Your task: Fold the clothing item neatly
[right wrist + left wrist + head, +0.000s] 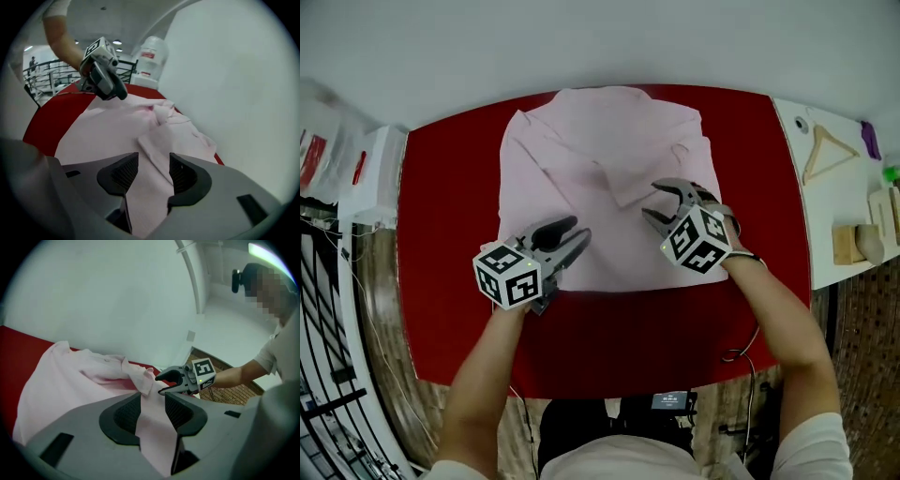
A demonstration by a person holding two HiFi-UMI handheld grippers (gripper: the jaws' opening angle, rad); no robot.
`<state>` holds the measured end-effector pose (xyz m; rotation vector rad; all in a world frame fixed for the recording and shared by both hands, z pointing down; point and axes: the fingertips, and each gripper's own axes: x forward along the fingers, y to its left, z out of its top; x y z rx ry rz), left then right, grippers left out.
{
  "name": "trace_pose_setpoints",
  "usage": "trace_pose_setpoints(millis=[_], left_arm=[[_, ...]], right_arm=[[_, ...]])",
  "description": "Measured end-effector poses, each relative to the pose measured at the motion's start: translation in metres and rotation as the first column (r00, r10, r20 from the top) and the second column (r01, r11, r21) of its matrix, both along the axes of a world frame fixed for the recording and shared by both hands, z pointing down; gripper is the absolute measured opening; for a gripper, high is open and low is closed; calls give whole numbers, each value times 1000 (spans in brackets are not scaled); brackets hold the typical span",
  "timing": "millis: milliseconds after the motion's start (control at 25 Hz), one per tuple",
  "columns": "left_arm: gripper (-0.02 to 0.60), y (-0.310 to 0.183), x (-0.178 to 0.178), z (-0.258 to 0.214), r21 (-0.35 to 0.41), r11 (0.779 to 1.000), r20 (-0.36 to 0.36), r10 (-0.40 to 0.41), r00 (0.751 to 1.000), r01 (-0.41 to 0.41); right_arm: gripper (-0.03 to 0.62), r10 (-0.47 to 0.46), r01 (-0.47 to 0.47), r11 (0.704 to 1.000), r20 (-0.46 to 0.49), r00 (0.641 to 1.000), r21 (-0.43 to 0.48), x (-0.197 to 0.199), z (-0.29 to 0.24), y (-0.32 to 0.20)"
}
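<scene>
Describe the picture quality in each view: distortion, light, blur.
Head view: fisheye bows the red table edges; light even, soft shadows. Left gripper view: dark round vignette, mosaic patch top right, near fingers soft. Right gripper view: same vignette, pink shirt pale, slightly blurred.

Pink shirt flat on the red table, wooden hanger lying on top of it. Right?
Not quite. The wooden hanger is not on the pink shirt. It lies apart from it, on the white side table at the right. The shirt does lie flat on the red table. The head view shows this.
</scene>
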<state>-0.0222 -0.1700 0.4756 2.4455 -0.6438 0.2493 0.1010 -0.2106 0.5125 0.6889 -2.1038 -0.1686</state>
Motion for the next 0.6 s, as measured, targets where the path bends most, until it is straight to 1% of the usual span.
trace_pose_setpoints(millis=[40, 120, 160, 240, 280, 360, 400, 440, 600], left_arm=[[163, 6, 1, 9, -23, 1000, 15, 16, 1000, -15], [163, 18, 1, 26, -72, 996, 39, 48, 998, -45], [161, 26, 1, 34, -95, 993, 50, 69, 996, -64], [160, 45, 3, 48, -138, 983, 54, 125, 991, -117], [160, 55, 4, 53, -153, 977, 52, 155, 987, -145], [155, 68, 5, 60, -147, 970, 55, 202, 978, -192], [132, 71, 5, 61, -133, 969, 59, 217, 974, -208], [126, 73, 5, 61, -124, 967, 62, 230, 971, -221], [123, 82, 8, 62, -114, 956, 81, 279, 957, -270]], right_arm=[[213, -36, 36, 999, -43, 998, -5, -12, 9, 5], [204, -66, 66, 998, -112, 991, -5, -25, 21, 5], [175, -63, 64, 998, -138, 988, 2, -28, 24, 2], [87, -52, 56, 998, -192, 980, 16, -31, 28, -4], [67, -53, 58, 998, -225, 973, 17, -31, 31, -6], [51, -55, 63, 998, -286, 956, 17, -32, 37, -12], [47, -48, 58, 998, -305, 951, 21, -32, 37, -16], [36, -34, 45, 998, -311, 950, 31, -31, 35, -20], [19, 71, -48, 995, -276, 959, 90, -31, 11, -50]])
